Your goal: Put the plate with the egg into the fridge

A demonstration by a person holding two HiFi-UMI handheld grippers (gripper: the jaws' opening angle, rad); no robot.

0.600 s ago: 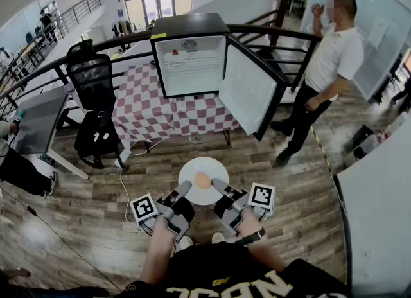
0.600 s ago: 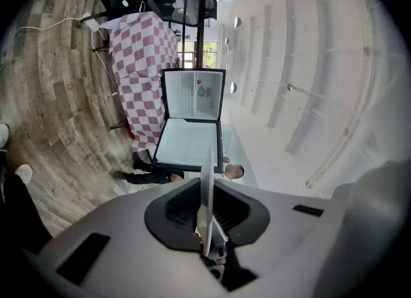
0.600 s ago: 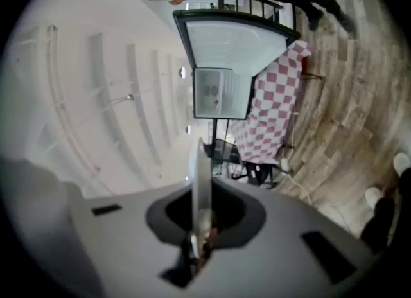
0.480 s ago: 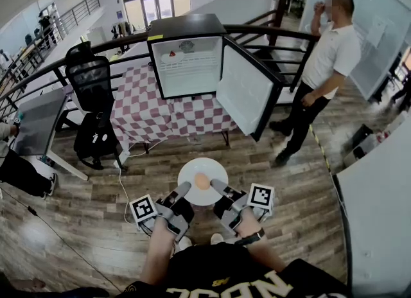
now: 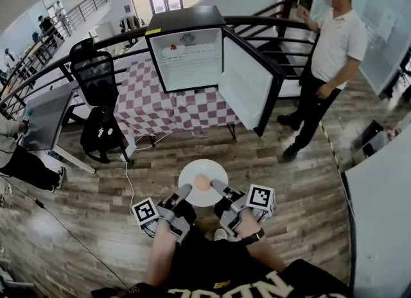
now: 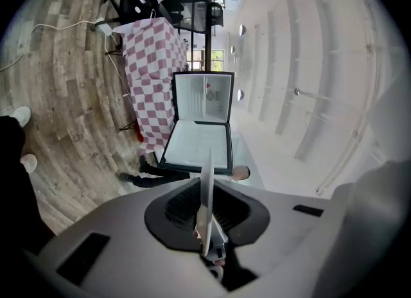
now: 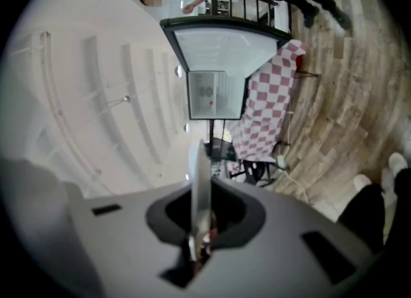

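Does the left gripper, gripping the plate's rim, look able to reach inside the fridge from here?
Probably not yet: the left gripper holds the plate well short of the fridge. Its door stands open, so the way in looks free after stepping closer.

Legible text: none | shirt print: large pale block letters, cut off at frame edge, unreadable | fridge: yellow label on top edge, round emblem inside, both too small | left marker cube, right marker cube: black-and-white square patterns, no characters
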